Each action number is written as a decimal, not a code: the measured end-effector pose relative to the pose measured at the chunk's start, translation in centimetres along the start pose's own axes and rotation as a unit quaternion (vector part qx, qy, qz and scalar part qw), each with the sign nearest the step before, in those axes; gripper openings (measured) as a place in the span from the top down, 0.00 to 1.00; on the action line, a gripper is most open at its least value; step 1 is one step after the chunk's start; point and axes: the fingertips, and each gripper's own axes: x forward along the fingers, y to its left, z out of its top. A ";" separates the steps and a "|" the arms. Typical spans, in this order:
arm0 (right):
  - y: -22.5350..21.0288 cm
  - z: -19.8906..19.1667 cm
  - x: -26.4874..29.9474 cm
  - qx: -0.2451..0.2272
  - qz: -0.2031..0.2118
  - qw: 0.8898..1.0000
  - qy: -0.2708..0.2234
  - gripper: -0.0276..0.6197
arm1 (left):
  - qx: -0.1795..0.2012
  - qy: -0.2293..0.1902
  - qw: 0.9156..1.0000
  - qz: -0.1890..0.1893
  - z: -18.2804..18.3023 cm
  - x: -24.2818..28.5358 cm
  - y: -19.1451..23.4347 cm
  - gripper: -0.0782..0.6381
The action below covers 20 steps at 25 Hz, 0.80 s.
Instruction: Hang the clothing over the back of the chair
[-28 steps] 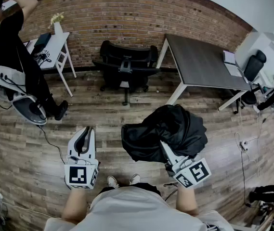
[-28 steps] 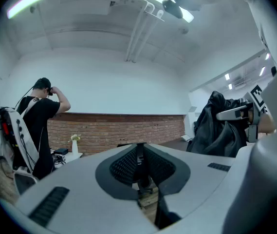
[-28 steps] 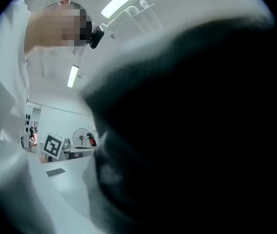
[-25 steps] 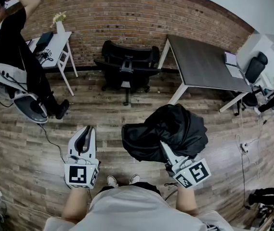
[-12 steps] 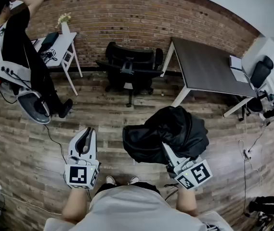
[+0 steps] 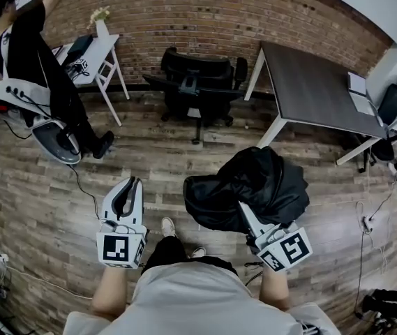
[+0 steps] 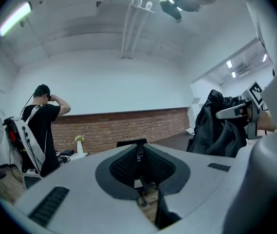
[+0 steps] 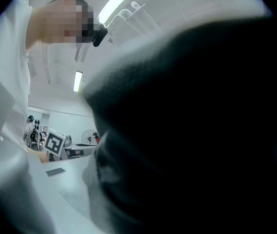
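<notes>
Nearest to the camera, one shoe [image 6: 167, 225] of the person who carries the tools is now set forward on the wooden floor [image 6: 149, 166]; a second ago both feet were side by side. I judge from this that a step toward the chair has begun.

The left gripper [image 6: 135, 182] is held level, its jaws closed tip to tip with nothing between them. The right gripper [image 6: 244, 209], on the right side, is clamped on the clothing [image 6: 254, 183]. This is a black garment that hangs in a loose bundle above the floor, and it fills almost the whole right gripper view. Its shape has not changed in this last second.

Farther away, the black chair [image 6: 201, 82] stands before the brick wall [image 6: 184, 19], left of the dark desk [image 6: 317, 89]. It is well apart from the garment, so the hanging is not yet started. Probably the approach must continue, and the empty gripper could help to spread the cloth over the backrest.
</notes>
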 end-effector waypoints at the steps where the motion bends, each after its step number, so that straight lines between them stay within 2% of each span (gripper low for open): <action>1: -0.2 0.0 0.1 0.000 -0.001 1.000 0.002 0.75 | -0.002 0.001 1.000 -0.003 -0.1 0.5 -0.1 0.81; 10: -5.7 -1.1 3.8 0.006 -0.039 0.999 0.030 0.74 | -0.028 0.006 0.998 -0.049 -1.9 9.8 0.2 0.81; 15: -9.1 0.0 8.6 0.000 -0.058 0.998 0.037 0.74 | -0.039 0.003 0.997 -0.060 -1.6 16.1 3.7 0.81; 20: -11.8 1.8 13.2 -0.004 -0.092 0.995 0.029 0.74 | -0.041 -0.003 0.995 -0.091 -0.7 22.5 7.1 0.81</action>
